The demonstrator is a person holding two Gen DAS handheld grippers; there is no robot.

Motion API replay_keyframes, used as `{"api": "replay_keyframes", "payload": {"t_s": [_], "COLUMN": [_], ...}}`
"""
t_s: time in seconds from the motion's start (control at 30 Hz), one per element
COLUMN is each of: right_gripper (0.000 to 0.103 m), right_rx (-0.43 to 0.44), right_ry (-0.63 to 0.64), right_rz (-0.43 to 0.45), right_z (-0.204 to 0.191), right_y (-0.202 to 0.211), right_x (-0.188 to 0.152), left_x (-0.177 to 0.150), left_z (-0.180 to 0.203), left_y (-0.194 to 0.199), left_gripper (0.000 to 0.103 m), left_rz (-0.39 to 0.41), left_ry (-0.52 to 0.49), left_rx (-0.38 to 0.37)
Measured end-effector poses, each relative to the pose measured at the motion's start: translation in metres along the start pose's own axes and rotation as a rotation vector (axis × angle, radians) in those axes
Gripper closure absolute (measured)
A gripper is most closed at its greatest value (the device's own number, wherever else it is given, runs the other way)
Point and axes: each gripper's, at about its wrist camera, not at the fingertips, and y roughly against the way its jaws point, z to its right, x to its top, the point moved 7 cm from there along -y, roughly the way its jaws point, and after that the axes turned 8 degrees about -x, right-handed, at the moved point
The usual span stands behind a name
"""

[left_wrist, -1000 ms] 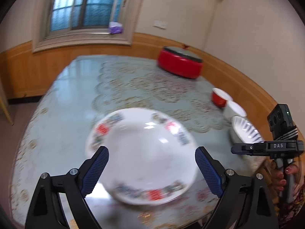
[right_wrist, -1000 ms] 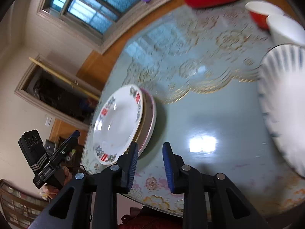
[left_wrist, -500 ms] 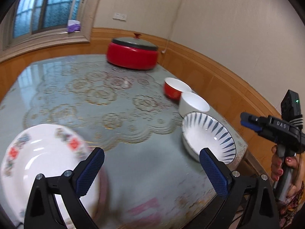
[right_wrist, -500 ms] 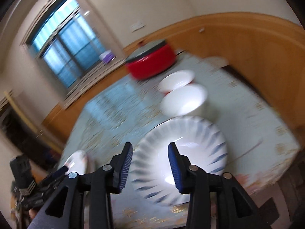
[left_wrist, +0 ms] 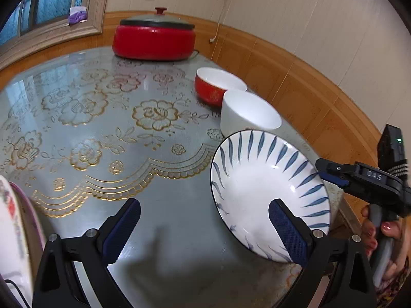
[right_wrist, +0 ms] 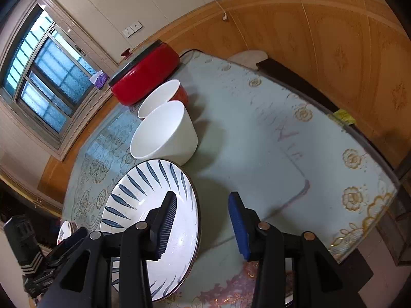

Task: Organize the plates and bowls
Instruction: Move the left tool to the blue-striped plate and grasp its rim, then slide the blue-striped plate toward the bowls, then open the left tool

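Observation:
A white deep plate with blue leaf strokes [left_wrist: 267,187] [right_wrist: 143,200] lies near the table's right edge. Behind it stand a white bowl [left_wrist: 249,113] [right_wrist: 164,133] and a red bowl [left_wrist: 218,87] [right_wrist: 183,92]. My left gripper [left_wrist: 205,231] is wide open above the table, its right finger [left_wrist: 287,231] over the plate's near rim. My right gripper [right_wrist: 203,220] [left_wrist: 331,173] is partly open and straddles the plate's right rim, with one finger [right_wrist: 167,223] over the inside; neither pad presses on it. A floral plate [left_wrist: 10,231] [right_wrist: 65,231] tops a stack at the left.
A red lidded pot [left_wrist: 154,38] [right_wrist: 146,74] stands at the back of the table [left_wrist: 102,133], which has a glossy flowered cover. Wood-panelled wall runs close along the right side. The table edge [right_wrist: 372,220] is just beyond the plate. A hand [left_wrist: 380,231] holds the right gripper.
Both grippers have swung right, from the floral plate stack to the blue-striped plate. The right gripper's jaws have widened and now straddle that plate's rim.

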Motion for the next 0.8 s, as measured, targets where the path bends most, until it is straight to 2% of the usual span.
{"api": "replay_keyframes", "payload": {"t_s": [0.1, 0.17, 0.23, 0.3, 0.4, 0.47, 0.5, 0.63, 0.8], "right_gripper": [0.061, 0.061, 0.061, 0.063, 0.072, 0.083, 0.085, 0.09, 0.092], "right_rx": [-0.001, 0.01, 0.018, 0.02, 0.03, 0.05, 0.059, 0.091, 0.098], "right_ry": [-0.007, -0.002, 0.005, 0.01, 0.012, 0.007, 0.01, 0.02, 0.042], "right_rz": [-0.02, -0.035, -0.045, -0.053, -0.067, -0.072, -0.076, -0.108, -0.124], "right_z": [0.001, -0.001, -0.004, -0.005, -0.007, -0.008, -0.009, -0.017, -0.032], "right_y": [-0.005, -0.01, -0.013, -0.016, -0.023, -0.027, -0.029, -0.039, -0.048], "right_x": [-0.004, -0.009, -0.011, -0.014, -0.019, -0.022, -0.024, -0.032, -0.041], "left_x": [-0.001, -0.002, -0.002, -0.003, -0.005, -0.006, -0.006, -0.008, -0.011], "left_z": [-0.001, 0.0, 0.001, 0.003, 0.002, 0.001, -0.001, -0.001, -0.005], "left_y": [-0.015, -0.022, -0.028, -0.035, -0.043, -0.046, -0.047, -0.048, -0.041], "left_gripper": [0.007, 0.013, 0.027, 0.036, 0.042, 0.051, 0.061, 0.075, 0.083], "left_rz": [-0.032, -0.053, -0.065, -0.078, -0.095, -0.098, -0.101, -0.099, -0.08], "left_ry": [0.017, 0.019, 0.012, 0.006, 0.005, -0.001, -0.006, -0.015, -0.049], "left_rx": [-0.001, -0.012, -0.01, -0.009, 0.005, 0.02, 0.028, 0.002, 0.024]}}
